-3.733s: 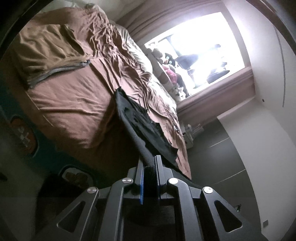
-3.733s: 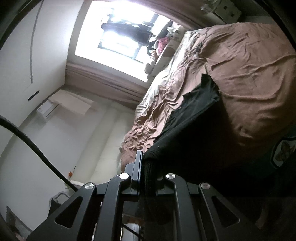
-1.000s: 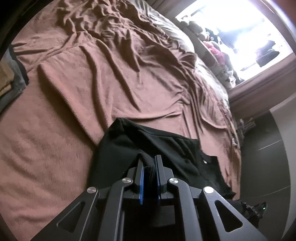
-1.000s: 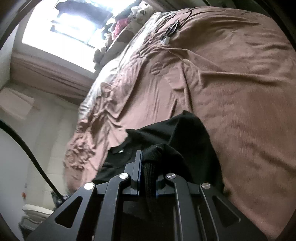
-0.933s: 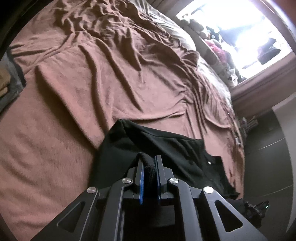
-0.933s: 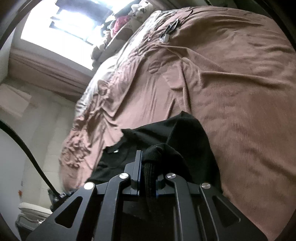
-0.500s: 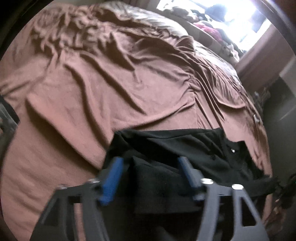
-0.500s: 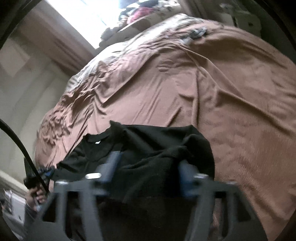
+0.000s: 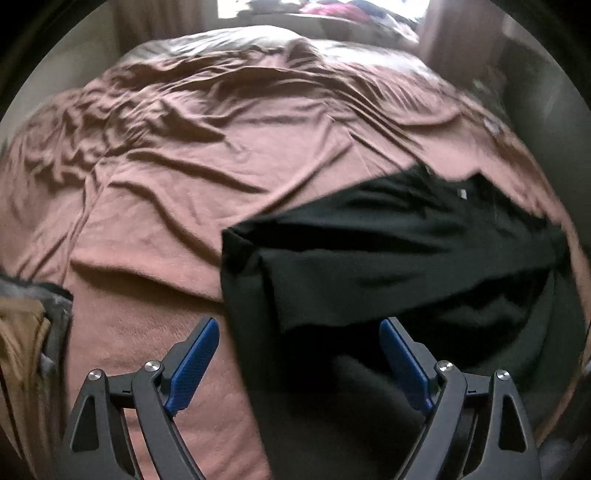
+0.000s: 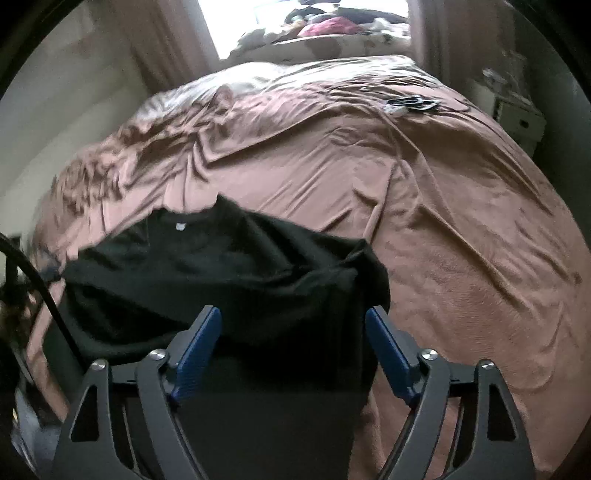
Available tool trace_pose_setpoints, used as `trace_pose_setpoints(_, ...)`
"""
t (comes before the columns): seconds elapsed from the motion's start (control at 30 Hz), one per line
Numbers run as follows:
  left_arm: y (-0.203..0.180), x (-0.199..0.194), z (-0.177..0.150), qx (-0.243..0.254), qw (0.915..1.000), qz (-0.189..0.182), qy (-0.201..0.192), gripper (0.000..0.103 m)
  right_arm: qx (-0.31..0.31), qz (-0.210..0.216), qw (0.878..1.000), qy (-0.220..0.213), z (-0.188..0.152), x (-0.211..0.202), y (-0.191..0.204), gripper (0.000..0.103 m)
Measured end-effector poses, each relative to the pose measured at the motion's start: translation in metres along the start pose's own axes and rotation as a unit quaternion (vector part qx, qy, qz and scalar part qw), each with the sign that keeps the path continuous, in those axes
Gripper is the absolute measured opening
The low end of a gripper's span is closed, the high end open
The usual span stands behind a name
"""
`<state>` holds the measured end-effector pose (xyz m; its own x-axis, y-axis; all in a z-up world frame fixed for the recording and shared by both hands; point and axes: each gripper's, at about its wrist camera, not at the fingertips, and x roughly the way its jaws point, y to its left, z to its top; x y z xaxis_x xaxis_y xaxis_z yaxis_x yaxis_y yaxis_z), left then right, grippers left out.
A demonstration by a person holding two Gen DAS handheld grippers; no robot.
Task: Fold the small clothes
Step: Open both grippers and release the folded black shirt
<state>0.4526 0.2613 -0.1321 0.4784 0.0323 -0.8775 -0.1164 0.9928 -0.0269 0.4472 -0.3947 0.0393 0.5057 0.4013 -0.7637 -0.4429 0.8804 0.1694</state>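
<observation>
1. The black shirt [image 9: 388, 258] is being left lying on the brown bedspread [image 9: 221, 155] at the near edge of the bed, its collar turned away from the grippers.
2. The left gripper [image 9: 299, 363] is being held wide apart; its jaws have just been opening, and the cloth lies between the blue pads [image 9: 192, 365] without being pinched.
3. The right gripper [image 10: 293, 352] is likewise being held spread, its jaws having just been opening, with the shirt's [image 10: 229, 269] edge loose between them.
4. Folded tan clothes [image 9: 18, 339] are being seen at the left.

windowsill clutter [image 10: 332, 26] blurred, shirt's [image 9: 388, 251] near hem hidden
</observation>
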Motion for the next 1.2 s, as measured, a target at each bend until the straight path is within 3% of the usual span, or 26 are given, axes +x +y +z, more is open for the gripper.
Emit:
trace_pose_setpoints(0.23,-0.016,0.027,-0.004,0.074,0.9949,0.060,0.033,0.090,-0.068,-0.033,0.995,0.058,-0.003,0.021,0.016,0.082)
trace_pose_setpoints(0.37,-0.010,0.037,0.004,0.072,0.9940,0.073,0.036,0.090,-0.100,-0.046,0.990,0.088,0.000,0.043,0.024,0.082)
trace_pose_setpoints(0.53,0.001,0.045,0.018,0.060,0.9934,0.093,0.031,0.090,-0.141,-0.116,0.978,0.103,0.012,0.070,0.032,0.082)
trace_pose_setpoints(0.8,0.008,0.060,0.049,0.048,0.9926,0.110,0.020,0.090,-0.150,-0.164,0.973,0.067,0.036,0.088,0.040,0.082)
trace_pose_setpoints(1.03,0.023,0.066,0.072,0.004,0.9941,0.108,-0.002,0.085,-0.093,-0.174,0.980,0.007,0.060,0.080,0.025,0.082)
trace_pose_setpoints(1.1,0.027,0.063,0.075,-0.013,0.9954,0.094,-0.012,0.076,-0.056,-0.169,0.984,-0.018,0.068,0.073,0.014,0.082)
trace_pose_setpoints(1.2,0.032,0.054,0.074,-0.033,0.9984,0.036,-0.029,0.069,-0.012,-0.139,0.989,-0.044,0.070,0.063,0.002,0.082)
